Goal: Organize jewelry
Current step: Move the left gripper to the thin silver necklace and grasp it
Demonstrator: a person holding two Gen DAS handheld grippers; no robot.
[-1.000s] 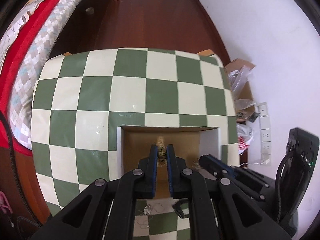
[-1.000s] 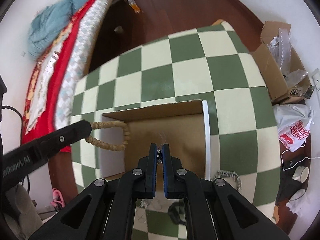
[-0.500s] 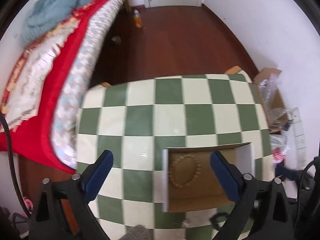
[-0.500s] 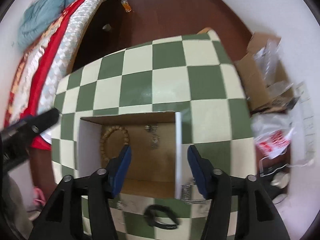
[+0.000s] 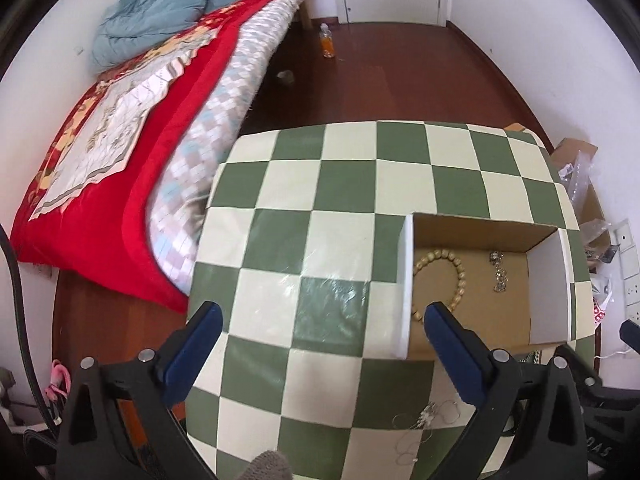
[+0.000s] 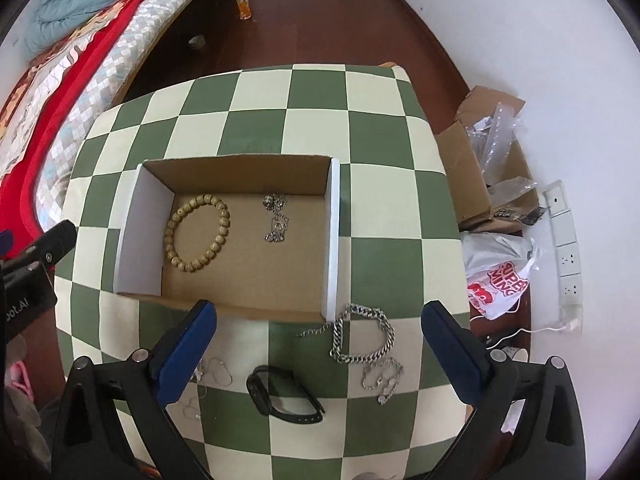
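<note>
An open cardboard box (image 6: 332, 240) sits on the green-and-cream checkered table (image 6: 260, 112). Inside lie a wooden bead bracelet (image 6: 198, 234) and a small silver necklace (image 6: 276, 218); both also show in the left wrist view, bracelet (image 5: 456, 276) and necklace (image 5: 499, 272). In front of the box lie a thick silver chain (image 6: 360, 336), a finer silver chain (image 6: 382, 376), a black wristband (image 6: 284, 396) and thin wire earrings (image 6: 212, 376). My right gripper (image 6: 320, 344) is open and empty above these. My left gripper (image 5: 320, 340) is open and empty, left of the box (image 5: 406, 280).
A bed with a red cover (image 5: 120, 128) stands along the table's left side. A cardboard box with plastic wrap (image 6: 488, 160), a white bag (image 6: 500, 276) and wall sockets (image 6: 564, 240) lie on the right. An orange bottle (image 6: 243, 5) stands on the wooden floor.
Both grippers opened and drew back and up from the box. The bead bracelet left the left gripper and the small necklace left the right one; both now lie in the box.
</note>
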